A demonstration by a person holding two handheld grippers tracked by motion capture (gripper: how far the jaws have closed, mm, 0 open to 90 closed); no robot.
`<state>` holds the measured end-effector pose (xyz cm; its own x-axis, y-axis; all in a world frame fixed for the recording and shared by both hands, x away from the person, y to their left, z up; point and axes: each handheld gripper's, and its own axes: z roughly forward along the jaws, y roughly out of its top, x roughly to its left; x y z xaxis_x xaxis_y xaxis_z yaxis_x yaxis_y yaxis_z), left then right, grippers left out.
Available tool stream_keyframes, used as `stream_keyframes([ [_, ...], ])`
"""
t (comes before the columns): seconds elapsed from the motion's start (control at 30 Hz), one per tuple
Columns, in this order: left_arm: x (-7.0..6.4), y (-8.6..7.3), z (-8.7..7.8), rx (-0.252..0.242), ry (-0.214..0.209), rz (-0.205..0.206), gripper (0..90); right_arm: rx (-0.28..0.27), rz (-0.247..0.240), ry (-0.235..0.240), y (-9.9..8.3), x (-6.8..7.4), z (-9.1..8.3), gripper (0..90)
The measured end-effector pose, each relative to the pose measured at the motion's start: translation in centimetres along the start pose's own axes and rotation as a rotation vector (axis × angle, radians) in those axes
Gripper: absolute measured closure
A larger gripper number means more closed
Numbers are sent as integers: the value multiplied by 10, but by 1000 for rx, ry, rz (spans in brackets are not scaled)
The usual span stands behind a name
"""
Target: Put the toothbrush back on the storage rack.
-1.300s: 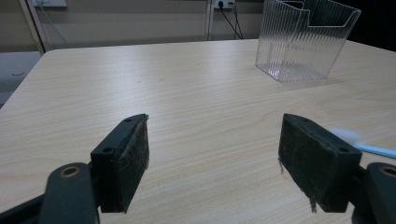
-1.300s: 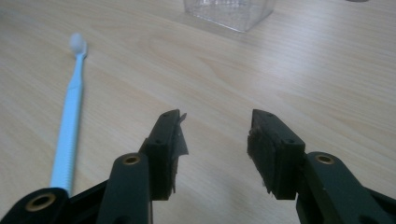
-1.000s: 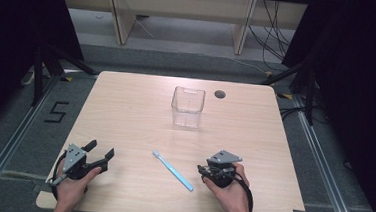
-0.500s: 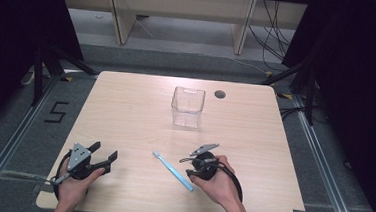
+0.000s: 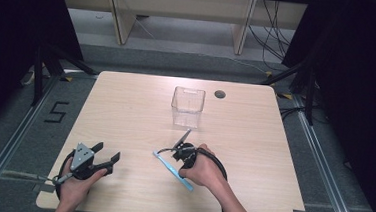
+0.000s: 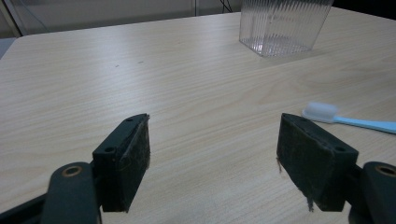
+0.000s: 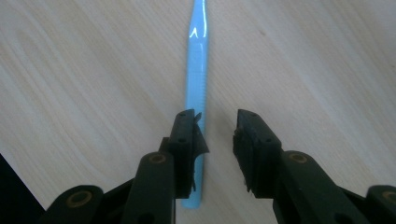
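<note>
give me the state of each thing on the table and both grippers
toothbrush: lying flat on the table, not gripped, partly under one of the right gripper's fingers
clear container: upright, open top, looks empty
left gripper: open, holding nothing, low over the table
right gripper: open, pointing down at the toothbrush handle, handle not yet between its fingers

The right hand-held gripper has moved left from its spot near the tabletop's front edge and tipped downward; it now hangs over the toothbrush, jaws parted, one jaw overlapping the handle in the right gripper view.
</note>
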<state>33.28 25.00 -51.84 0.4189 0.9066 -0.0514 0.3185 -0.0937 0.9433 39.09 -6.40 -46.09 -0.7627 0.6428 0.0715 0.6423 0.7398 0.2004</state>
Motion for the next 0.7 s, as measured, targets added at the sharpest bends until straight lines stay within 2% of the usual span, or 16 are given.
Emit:
stream_keyframes([
  [0.03, 0, 0, 0, 1, 0, -2, 251, 25, -30, -7, 5, -1, 5, 700],
  [0.1, 0, 0, 0, 1, 0, -2, 251, 32, -14, -3, 7, 1, 7, 701],
  [0.2, -1, -1, 0, -2, 8, -1, 250, 57, -31, -10, 13, 1, 12, 707],
  [0.23, -1, -1, 0, -3, 10, -2, 248, 79, -1, -6, 16, 3, 14, 710],
  [0.3, 0, -1, -1, -1, 4, -1, 248, 87, -10, -7, 18, 1, 15, 718],
  [0.33, 0, -1, -2, 9, 10, 1, 248, 97, 26, 11, 19, 3, 15, 720],
  [0.4, 0, -1, -2, 8, 11, 2, 248, 111, 25, 9, 22, 3, 15, 724],
  [0.43, 0, -1, -2, 8, 10, 2, 247, 97, 22, 15, 23, 3, 17, 726],
  [0.57, 0, -1, -1, 2, 8, 2, 247, 139, 47, 3, 27, 5, 18, 738],
  [0.6, 0, -1, -1, -3, 11, 2, 247, 135, 39, 17, 28, 5, 19, 740],
  [0.63, 0, -1, -1, 0, 10, 3, 247, 136, 58, 7, 29, 7, 21, 743],
  [0.7, 1, -1, -2, 8, 12, 6, 247, 146, 47, 6, 29, 6, 22, 747],
])
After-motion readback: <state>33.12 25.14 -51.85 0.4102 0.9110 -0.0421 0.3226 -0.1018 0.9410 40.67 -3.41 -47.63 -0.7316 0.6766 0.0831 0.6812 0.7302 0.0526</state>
